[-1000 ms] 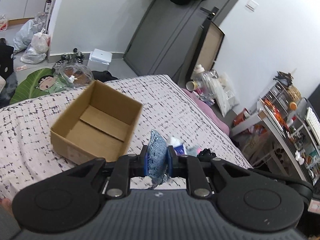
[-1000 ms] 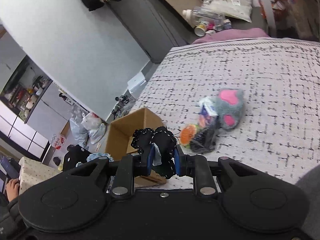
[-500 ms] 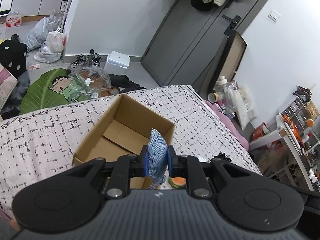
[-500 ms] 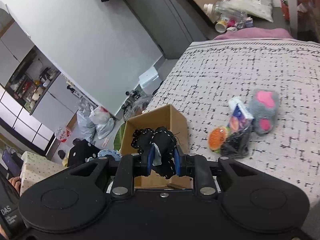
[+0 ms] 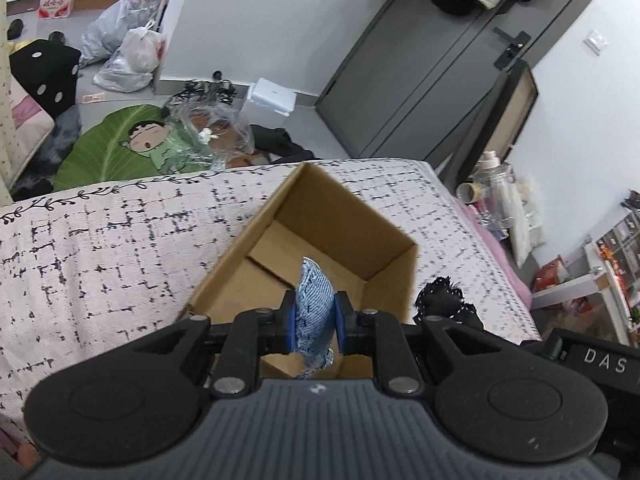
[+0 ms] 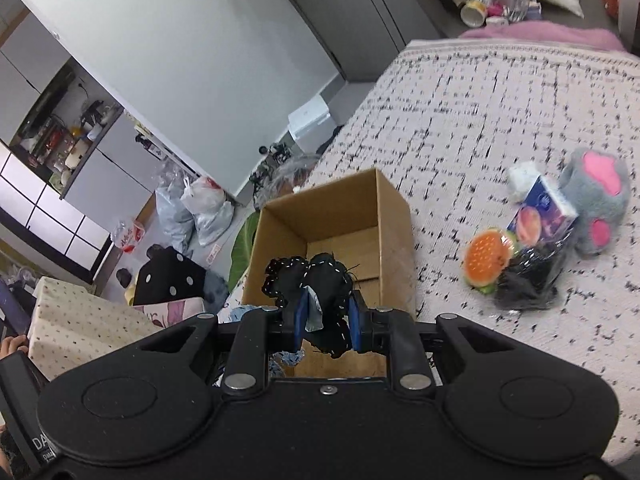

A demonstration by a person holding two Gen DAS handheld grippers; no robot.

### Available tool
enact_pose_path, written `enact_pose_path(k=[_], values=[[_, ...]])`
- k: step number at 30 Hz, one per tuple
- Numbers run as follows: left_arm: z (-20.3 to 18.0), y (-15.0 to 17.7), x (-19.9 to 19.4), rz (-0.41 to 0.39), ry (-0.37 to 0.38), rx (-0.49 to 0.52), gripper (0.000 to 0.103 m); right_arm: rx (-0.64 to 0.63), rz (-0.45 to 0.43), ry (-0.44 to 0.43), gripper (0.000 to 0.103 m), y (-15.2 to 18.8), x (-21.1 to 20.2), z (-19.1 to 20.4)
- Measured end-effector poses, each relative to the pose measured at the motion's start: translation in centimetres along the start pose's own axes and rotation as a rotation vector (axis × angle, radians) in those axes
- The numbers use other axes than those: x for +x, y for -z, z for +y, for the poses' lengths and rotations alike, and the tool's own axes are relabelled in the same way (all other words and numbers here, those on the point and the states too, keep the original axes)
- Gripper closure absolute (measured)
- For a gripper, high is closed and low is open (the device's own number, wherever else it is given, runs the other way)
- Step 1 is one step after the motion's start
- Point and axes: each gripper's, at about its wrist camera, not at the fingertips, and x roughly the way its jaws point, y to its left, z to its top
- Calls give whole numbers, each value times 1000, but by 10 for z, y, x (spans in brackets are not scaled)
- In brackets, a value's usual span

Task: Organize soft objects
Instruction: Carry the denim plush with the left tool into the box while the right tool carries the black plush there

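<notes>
The left tool (image 5: 314, 326) is clamped on a blue pad (image 5: 314, 312). The pad stands up between the 2 blue tips, right over the open box (image 5: 394, 270). The right tool (image 6: 327, 322) is clamped on a black cloth (image 6: 320, 280) with white stitches. It hangs over the near end of the same box (image 6: 394, 216).

The box is brown card and sits on the bed (image 5: 100, 248). The bed cover is pale with black marks. To the right of the box lie 4 more things in a heap: an orange toy (image 6: 485, 258), a black bag (image 6: 530, 284), a blue pack (image 6: 544, 210) and a gray paw (image 6: 598, 198) with pink pads.

Past the bed are a gray door (image 5: 420, 68), a green leaf mat (image 5: 108, 152) and plastic bags (image 5: 128, 56) on the floor.
</notes>
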Motion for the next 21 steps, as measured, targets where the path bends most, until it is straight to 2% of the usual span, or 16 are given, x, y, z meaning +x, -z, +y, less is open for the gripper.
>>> enact_pose_path(k=[3, 6, 8, 10, 15, 21], values=[[5, -4, 4, -9, -11, -29, 84, 5, 16, 2, 81, 2, 11, 0], [9, -8, 5, -17, -23, -57, 74, 6, 28, -9, 81, 3, 17, 3], [11, -10, 4, -30, -28, -72, 55, 13, 34, -16, 79, 3, 20, 3], [12, -11, 0, -53, -37, -84, 49, 17, 40, -17, 76, 3, 22, 3], [10, -10, -6, -71, -56, -71, 42, 39, 51, -35, 73, 3, 18, -1], [1, -6, -10, -71, -110, -16, 36, 47, 20, -16, 70, 2, -7, -14]])
